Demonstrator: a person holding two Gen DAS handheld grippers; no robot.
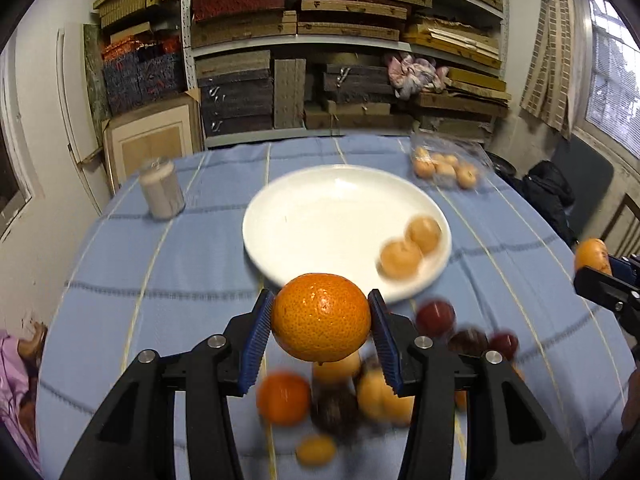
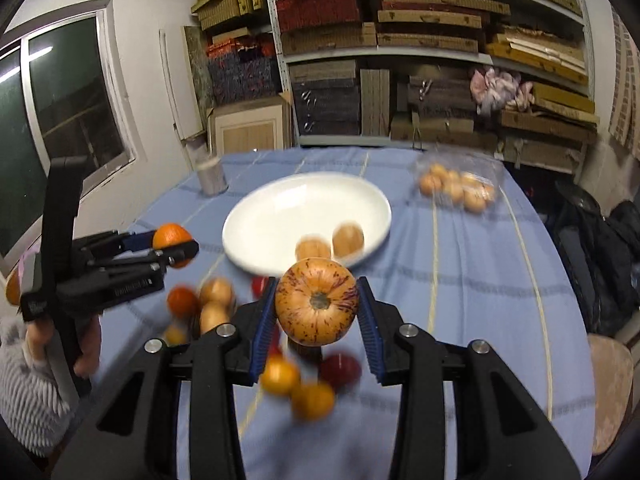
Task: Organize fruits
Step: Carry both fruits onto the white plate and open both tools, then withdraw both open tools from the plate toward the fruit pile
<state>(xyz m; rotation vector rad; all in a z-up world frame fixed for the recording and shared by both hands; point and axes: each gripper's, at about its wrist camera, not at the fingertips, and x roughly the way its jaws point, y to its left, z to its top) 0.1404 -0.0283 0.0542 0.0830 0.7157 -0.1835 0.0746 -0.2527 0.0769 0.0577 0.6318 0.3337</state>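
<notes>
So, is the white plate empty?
No, two pale fruits sit on the plate near its right edge.

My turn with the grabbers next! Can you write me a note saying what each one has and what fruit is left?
Left gripper: shut on an orange, held above the table.
Right gripper: shut on a speckled yellow fruit, also in the air.
White plate: two pale fruits on its near right edge.
Loose pile of orange, yellow and dark red fruit lies on the blue cloth near you.
Bag of small fruits sits beyond the plate.
Left: probably plate both held fruits, then sort the pile.
</notes>
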